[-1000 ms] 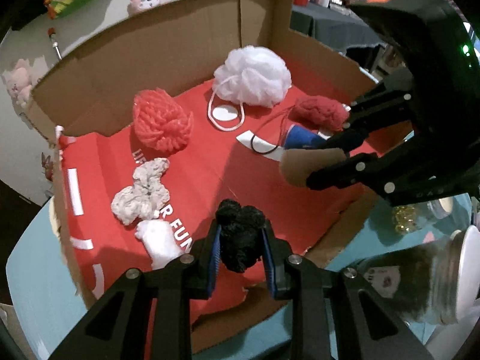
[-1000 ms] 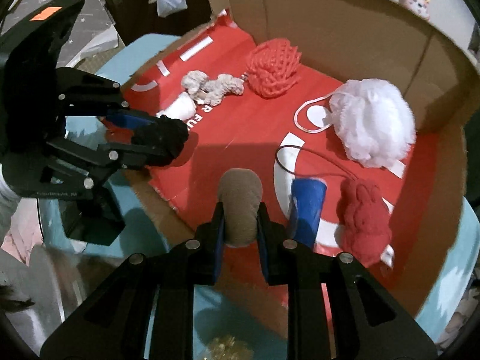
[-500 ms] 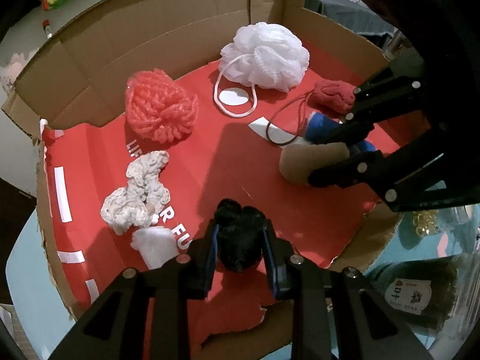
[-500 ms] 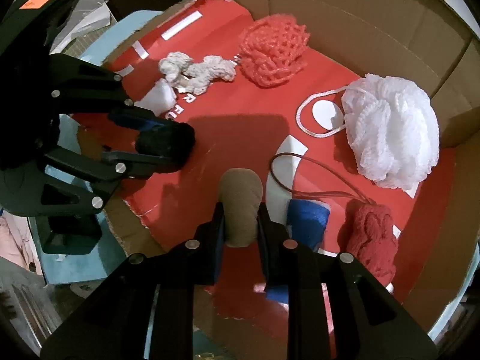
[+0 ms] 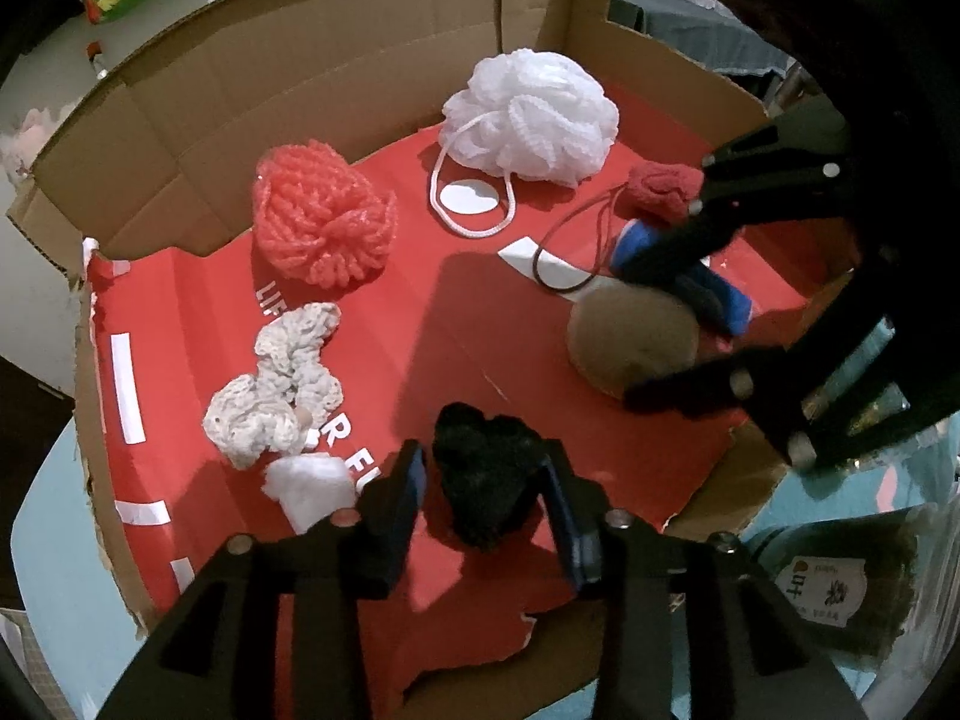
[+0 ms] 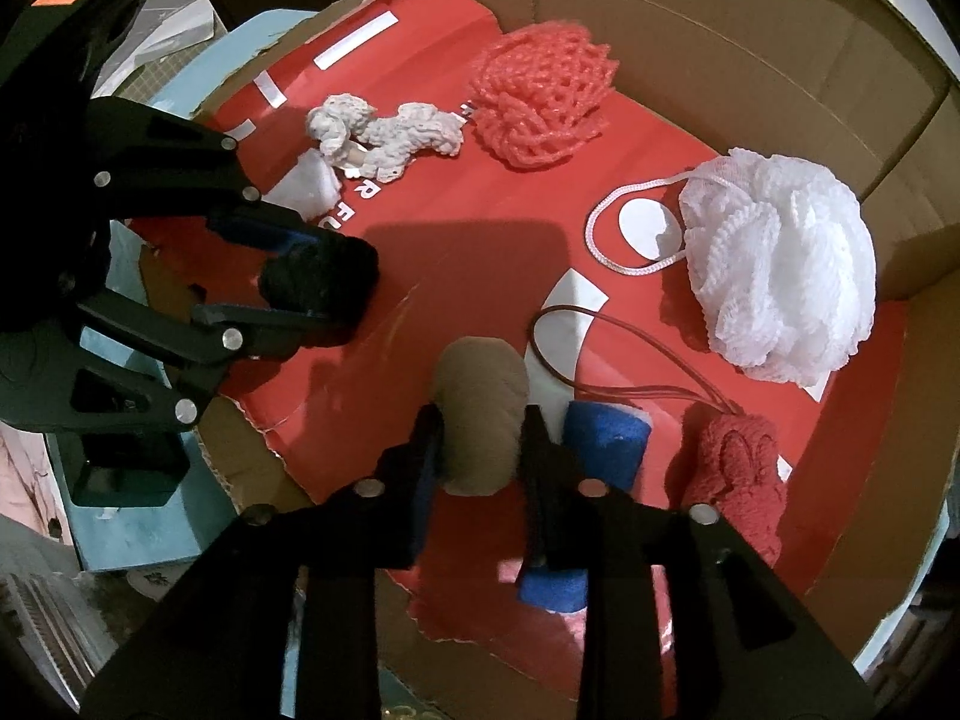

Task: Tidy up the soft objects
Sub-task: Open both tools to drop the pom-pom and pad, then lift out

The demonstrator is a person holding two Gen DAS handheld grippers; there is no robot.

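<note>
A cardboard box (image 5: 180, 120) with a red printed floor lies below both grippers. My left gripper (image 5: 483, 462) straddles a black fuzzy ball (image 5: 486, 474) resting on the red floor. Its jaws are opening, with a thin gap at the left pad. My right gripper (image 6: 480, 438) has a tan fuzzy ball (image 6: 480, 414) between its opening jaws, and both pads still touch the ball's sides. The left gripper (image 6: 300, 282) shows at the left of the right wrist view. The right gripper (image 5: 660, 330) crosses the right side of the left wrist view.
Inside the box lie a white bath pouf (image 5: 534, 120), a coral net scrubber (image 5: 321, 222), a grey-white crochet piece (image 5: 276, 384), a small white wad (image 5: 312, 486), a blue roll (image 6: 606, 438) and a dark red knitted piece (image 6: 738, 468). A jar (image 5: 840, 588) stands outside at lower right.
Both grippers have come down closer to the red floor. Their jaws have widened, and the black ball and the tan ball have puffed out from their squeezed shapes.
</note>
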